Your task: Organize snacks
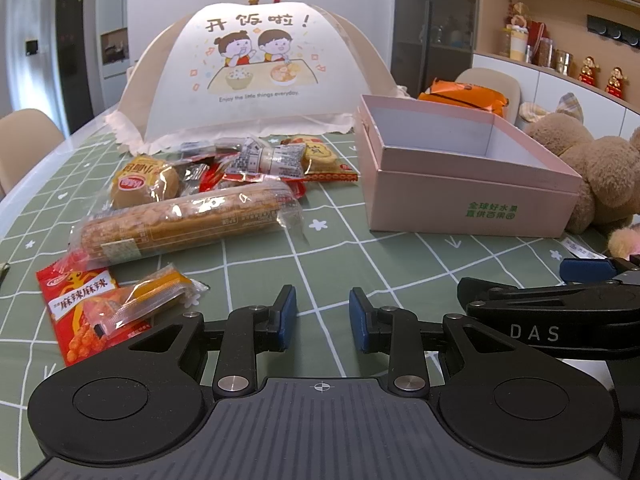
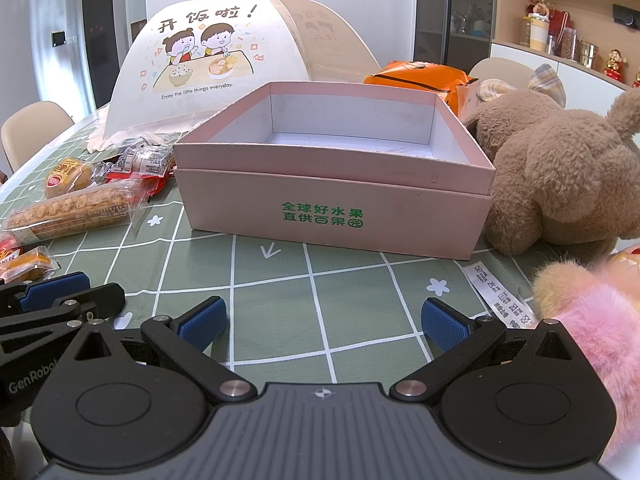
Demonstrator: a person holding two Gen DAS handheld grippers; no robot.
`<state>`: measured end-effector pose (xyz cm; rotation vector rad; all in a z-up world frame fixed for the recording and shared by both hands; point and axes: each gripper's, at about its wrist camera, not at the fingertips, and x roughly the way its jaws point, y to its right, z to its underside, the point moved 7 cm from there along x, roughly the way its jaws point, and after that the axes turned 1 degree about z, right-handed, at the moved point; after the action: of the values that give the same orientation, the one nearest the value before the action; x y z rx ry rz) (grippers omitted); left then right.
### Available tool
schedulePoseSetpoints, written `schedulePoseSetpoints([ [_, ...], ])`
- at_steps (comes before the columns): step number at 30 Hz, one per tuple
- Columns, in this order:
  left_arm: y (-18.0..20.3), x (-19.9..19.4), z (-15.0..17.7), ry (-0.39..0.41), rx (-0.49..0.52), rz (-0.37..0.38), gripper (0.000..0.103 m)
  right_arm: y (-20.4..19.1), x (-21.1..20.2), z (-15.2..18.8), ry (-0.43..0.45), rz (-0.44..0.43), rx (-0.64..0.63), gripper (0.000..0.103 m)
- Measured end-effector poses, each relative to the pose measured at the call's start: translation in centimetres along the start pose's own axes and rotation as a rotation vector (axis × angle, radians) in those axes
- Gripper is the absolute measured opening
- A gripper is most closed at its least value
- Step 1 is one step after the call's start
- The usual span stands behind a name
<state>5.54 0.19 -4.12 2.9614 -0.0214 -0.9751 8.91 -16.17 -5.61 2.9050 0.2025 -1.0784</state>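
An open, empty pink box (image 1: 472, 196) (image 2: 332, 204) stands on the green checked tablecloth. Left of it lies a heap of wrapped snacks: a long biscuit roll (image 1: 180, 220) (image 2: 72, 210), a round cake (image 1: 144, 184), a red spicy packet (image 1: 84, 312) with a small orange bar (image 1: 156, 296) on it, and several small packets behind. My left gripper (image 1: 322, 322) is open and empty, low over the cloth near the packet. My right gripper (image 2: 324, 326) is open wide and empty in front of the box.
A printed mesh food cover (image 1: 256, 76) stands behind the snacks. An orange bag (image 2: 420, 76) lies behind the box. A brown plush bear (image 2: 560, 168) and a pink plush (image 2: 592, 320) sit to the right. Chairs flank the table (image 2: 320, 280).
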Motion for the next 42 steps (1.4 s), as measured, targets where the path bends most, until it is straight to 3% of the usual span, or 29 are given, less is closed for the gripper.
schedulePoseSetpoints([
  [3, 0.0, 0.0, 0.0, 0.0, 0.002, -0.001, 0.033, -0.2, 0.1, 0.1, -0.019, -0.022, -0.015, 0.103],
  [8, 0.0, 0.0, -0.2, -0.012, 0.002, -0.004, 0.033, 0.3, -0.2, -0.3, -0.166, -0.054, -0.049, 0.103],
  [10, -0.4, -0.1, -0.6, -0.056, -0.007, 0.051, 0.031, 0.3, -0.3, -0.2, -0.199, -0.05, -0.056, 0.103],
  [11, -0.6, -0.1, -1.0, -0.088, -0.031, 0.113, 0.027, 0.3, -0.2, -0.3, -0.219, -0.052, -0.058, 0.103],
  [13, -1.5, -0.5, -1.8, -0.143, -0.122, 0.242, 0.027, 0.3, -0.1, -0.4, -0.243, -0.055, -0.062, 0.103],
  [15, -3.4, -1.5, -2.9, -0.172, -0.217, 0.289, 0.027, 0.1, -0.1, -0.4, -0.236, -0.062, -0.072, 0.103],
  [19, -9.7, -4.5, -4.5, -0.13, -0.299, 0.219, 0.027, -0.3, -0.7, -0.1, -0.232, -0.036, -0.049, 0.103],
  [23, -20.2, -7.3, -4.7, -0.072, -0.315, -0.082, 0.028, -1.3, -0.7, -0.2, -0.221, -0.079, -0.094, 0.103],
  [25, -25.9, -8.4, -3.7, -0.087, -0.396, -0.227, 0.028, -1.4, -0.3, -0.5, -0.222, -0.076, -0.093, 0.103],
  [26, -28.6, -8.8, -2.9, -0.107, -0.449, -0.286, 0.028, -1.5, -0.2, -0.7, -0.232, -0.068, -0.092, 0.103],
  [28, -32.2, -9.2, -1.5, -0.142, -0.509, -0.33, 0.028, -1.9, -0.3, -1.1, -0.238, -0.063, -0.097, 0.099],
  [32, -34.5, -7.7, 1.0, -0.231, -0.546, -0.321, 0.028, -5.1, -1.4, -2.5, -0.226, -0.162, -0.144, 0.098],
  [34, -34.0, -7.2, 1.1, -0.226, -0.54, -0.279, 0.028, -7.7, -2.0, -3.4, -0.215, -0.24, -0.178, 0.098],
  [39, -30.3, -6.4, 0.7, -0.251, -0.398, -0.142, 0.031, -17.0, -2.4, -4.9, -0.266, -0.497, -0.279, 0.098],
  [42, -27.1, -5.8, 0.7, -0.273, -0.27, -0.059, 0.031, -22.2, -1.5, -4.7, -0.291, -0.574, -0.35, 0.098],
])
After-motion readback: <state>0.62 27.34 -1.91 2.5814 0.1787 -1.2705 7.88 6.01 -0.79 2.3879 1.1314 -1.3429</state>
